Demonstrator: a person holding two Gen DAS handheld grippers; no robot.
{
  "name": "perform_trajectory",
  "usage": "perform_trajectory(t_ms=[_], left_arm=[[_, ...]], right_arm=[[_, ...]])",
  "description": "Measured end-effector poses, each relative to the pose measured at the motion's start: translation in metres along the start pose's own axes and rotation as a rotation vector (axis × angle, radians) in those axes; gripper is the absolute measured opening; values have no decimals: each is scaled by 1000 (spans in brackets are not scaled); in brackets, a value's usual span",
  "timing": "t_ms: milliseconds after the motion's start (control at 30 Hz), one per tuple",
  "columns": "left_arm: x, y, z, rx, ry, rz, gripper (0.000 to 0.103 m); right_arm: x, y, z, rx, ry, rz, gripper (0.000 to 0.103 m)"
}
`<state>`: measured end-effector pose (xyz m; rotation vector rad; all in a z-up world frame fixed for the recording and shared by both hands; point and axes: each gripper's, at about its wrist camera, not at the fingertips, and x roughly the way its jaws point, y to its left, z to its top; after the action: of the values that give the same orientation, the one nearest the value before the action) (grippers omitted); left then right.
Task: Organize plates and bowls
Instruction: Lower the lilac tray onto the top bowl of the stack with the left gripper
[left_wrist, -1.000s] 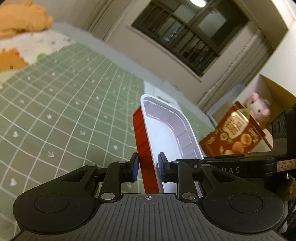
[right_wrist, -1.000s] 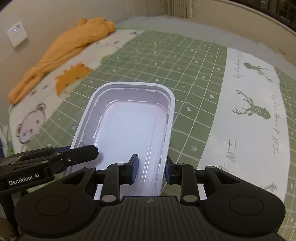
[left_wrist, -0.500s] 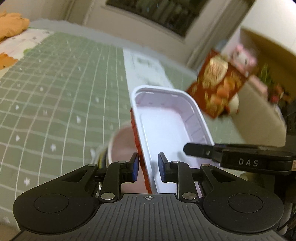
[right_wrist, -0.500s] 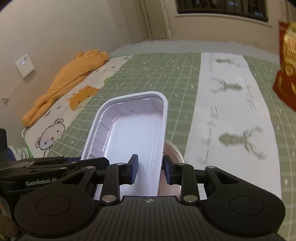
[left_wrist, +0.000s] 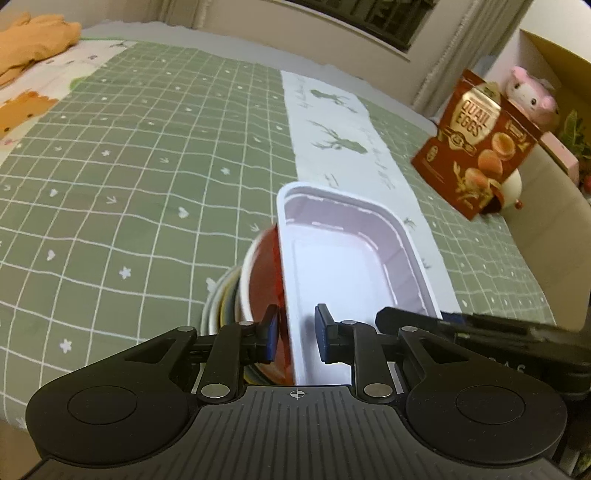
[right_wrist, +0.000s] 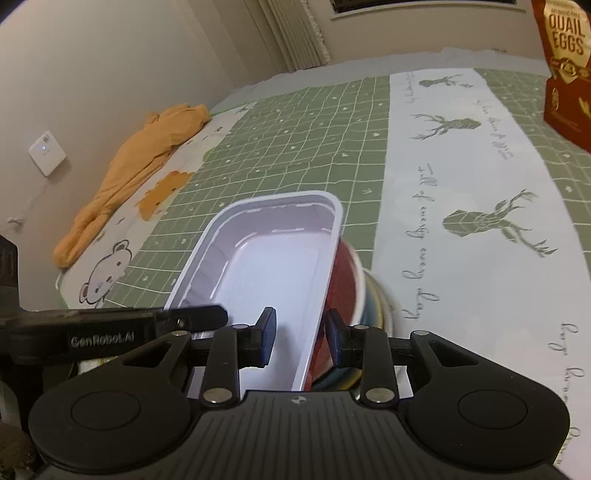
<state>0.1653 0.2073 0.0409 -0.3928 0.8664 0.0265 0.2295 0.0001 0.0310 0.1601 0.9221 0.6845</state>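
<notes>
- Left gripper (left_wrist: 294, 334): jaws closing, narrow gap, astride the left long wall of the rectangular tray (left_wrist: 332, 266); outer pad against the red outside, inner pad inside the white basin. Whether both pads press cannot be told.
- Right gripper (right_wrist: 301, 341): drawn in as far as it goes, pinching the tray's opposite long wall (right_wrist: 325, 295).
- Tray hangs tilted between the two grippers, over a stack of round bowls (left_wrist: 225, 302) on the green checked bedspread (left_wrist: 129, 166); whether it touches the top bowl cannot be told.
- Step in hand, as judged: seating the tray on the stack. Best done by levelling it first, centring it over the top rim (right_wrist: 360, 273), lowering both sides together, and freeing neither wall until it rests.
- Quail eggs box (left_wrist: 476, 147) stands well apart, clear of the work.
</notes>
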Motion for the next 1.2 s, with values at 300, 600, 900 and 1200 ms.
perform_trajectory(t_ms=[300, 600, 900, 1200], left_arm=[[-4, 4, 23, -48, 13, -61, 20], [17, 8, 25, -33, 45, -29, 20], [14, 12, 18, -50, 71, -67, 20], [4, 11, 6, -46, 93, -70, 20]], right_arm=[[5, 1, 5, 74, -76, -67, 29], [14, -5, -6, 90, -141, -104, 29], [11, -1, -12, 72, -148, -97, 29], [6, 5, -21, 56, -135, -78, 30]])
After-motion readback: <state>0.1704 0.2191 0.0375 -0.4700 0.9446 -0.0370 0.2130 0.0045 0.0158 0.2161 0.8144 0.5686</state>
